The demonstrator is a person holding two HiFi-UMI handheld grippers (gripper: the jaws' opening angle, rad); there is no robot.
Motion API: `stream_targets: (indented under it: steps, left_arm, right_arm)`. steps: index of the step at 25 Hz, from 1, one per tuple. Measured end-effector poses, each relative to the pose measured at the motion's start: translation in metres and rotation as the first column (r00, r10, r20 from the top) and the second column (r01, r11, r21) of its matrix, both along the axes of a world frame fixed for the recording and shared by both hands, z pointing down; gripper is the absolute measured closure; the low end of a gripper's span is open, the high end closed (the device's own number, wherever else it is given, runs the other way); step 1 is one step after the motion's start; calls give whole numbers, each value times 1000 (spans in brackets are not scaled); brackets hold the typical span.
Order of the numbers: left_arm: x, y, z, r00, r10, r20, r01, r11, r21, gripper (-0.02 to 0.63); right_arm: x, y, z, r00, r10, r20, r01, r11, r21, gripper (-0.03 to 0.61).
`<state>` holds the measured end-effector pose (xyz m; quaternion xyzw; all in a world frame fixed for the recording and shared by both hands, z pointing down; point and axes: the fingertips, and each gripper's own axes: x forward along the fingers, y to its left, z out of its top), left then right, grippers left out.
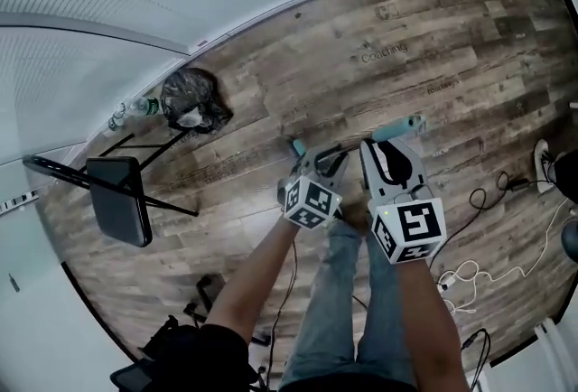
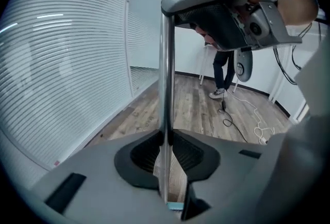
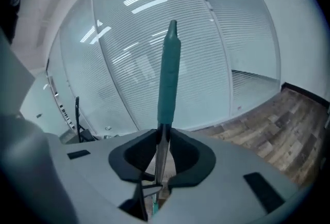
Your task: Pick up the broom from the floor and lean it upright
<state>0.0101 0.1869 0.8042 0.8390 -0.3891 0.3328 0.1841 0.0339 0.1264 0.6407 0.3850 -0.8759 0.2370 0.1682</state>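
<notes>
Left gripper (image 2: 166, 140) jaws clamp broom (image 2: 165, 63) pole; right gripper (image 3: 162, 140) jaws clamp pole below teal grip (image 3: 168, 73).

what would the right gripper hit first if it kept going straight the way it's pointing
Likely the blind-covered wall, past the broom handle that the right gripper grips; nothing else shows in between, though depth is unclear.

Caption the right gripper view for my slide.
Right hand-held gripper clamps the broom handle just below its teal grip, slatted blinds and wood floor behind.
</notes>
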Motion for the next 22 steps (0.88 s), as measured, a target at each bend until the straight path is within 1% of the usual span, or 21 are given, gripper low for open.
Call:
stream_targets:
  steps: [2, 4, 8, 12, 15, 19, 22]
  left_arm:
    - [-21, -7, -33, 996, -68, -50, 69, 997, 21, 523]
    - [-40, -14, -65, 989, -117, -92, 121, 992, 43, 523]
    - [-69, -33, -126, 976, -174, -131, 187, 977, 100, 523]
    - [-91, -59, -176, 973, -198, -122, 214, 967, 135, 523]
    - [-109, -81, -209, 961, -254, -109, 268, 953, 141, 523]
    - [-131, -111, -249, 945, -313, -93, 324, 935, 141, 523]
    - [-146, -142, -269, 929, -358, -95, 368, 921, 128, 523]
  right_arm:
    - [-35, -2, -38, 997, -76, -21, 77, 996, 49, 489]
    - [-63, -3, -73, 990, -139, -39, 142, 986, 86, 491]
    - [-97, -9, -137, 971, -234, -56, 240, 957, 164, 491]
    - [-117, -25, -189, 954, -293, -66, 300, 928, 220, 491]
    - [-135, -41, -223, 940, -336, -60, 340, 905, 255, 491]
    - [-163, -65, -267, 907, -416, -61, 413, 854, 317, 491]
    - [-182, -96, -287, 879, -476, -41, 460, 820, 341, 491]
